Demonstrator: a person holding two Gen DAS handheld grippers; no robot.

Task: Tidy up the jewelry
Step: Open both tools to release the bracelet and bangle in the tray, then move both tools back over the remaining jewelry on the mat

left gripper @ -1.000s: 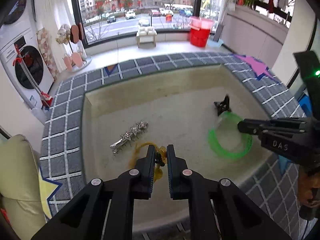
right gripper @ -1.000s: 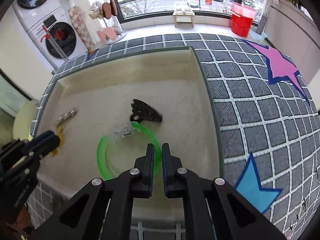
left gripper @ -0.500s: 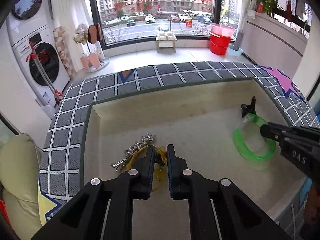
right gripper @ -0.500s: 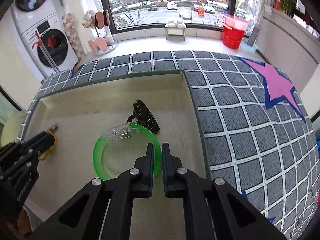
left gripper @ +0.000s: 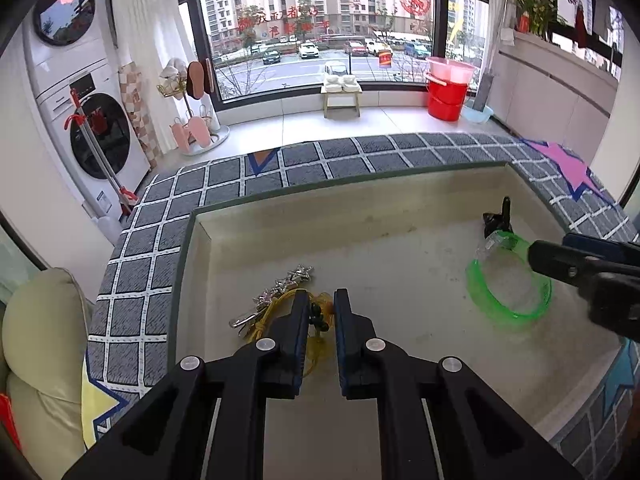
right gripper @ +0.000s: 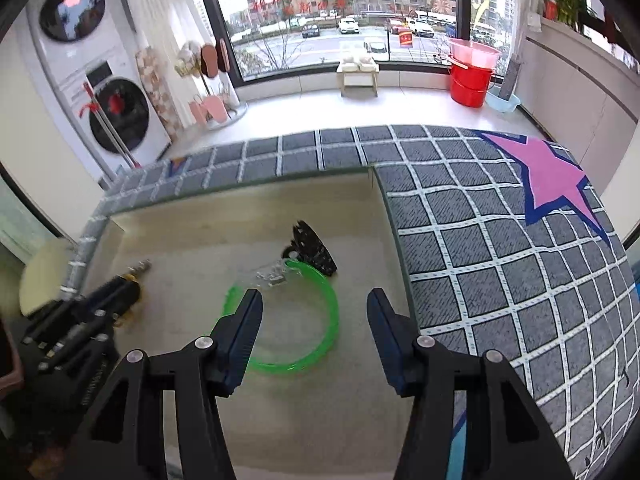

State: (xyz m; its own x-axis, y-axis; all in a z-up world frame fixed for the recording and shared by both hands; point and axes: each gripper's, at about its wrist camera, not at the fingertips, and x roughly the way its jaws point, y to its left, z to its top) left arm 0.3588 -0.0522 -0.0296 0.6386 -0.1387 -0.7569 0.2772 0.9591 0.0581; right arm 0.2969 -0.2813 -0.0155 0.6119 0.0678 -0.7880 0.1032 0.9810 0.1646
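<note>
**Now: right jaws wide over the bangle, left pinching the cord**

Largest first: your tray [left gripper: 400, 248], a shallow beige one set into the grid mat [right gripper: 500, 280], holds all the jewelry.

Your right gripper [right gripper: 315, 300] hangs above the tray's right half. Its jaws have just been opening and now stand wide, with nothing pressed between the pads. The green bangle [right gripper: 320, 344] lies flat on the tray floor below and between the fingers; its left arc passes behind the left finger [right gripper: 244, 328], and the right finger stands clear of it. A clear clip [right gripper: 272, 274] rests at the bangle's far rim, and the black claw clip [right gripper: 314, 248] touches that rim just beyond.

Your left gripper [left gripper: 321, 308] sits over the tray's left half, jaws narrow, closed on a small dark bead of the amber cord piece [left gripper: 316, 344]. Cord and pendant trail under and between the fingers. The silver star clip [left gripper: 280, 292] lies just left of the fingertips, partly over the cord, well apart from the bangle [left gripper: 508, 280].
</note>
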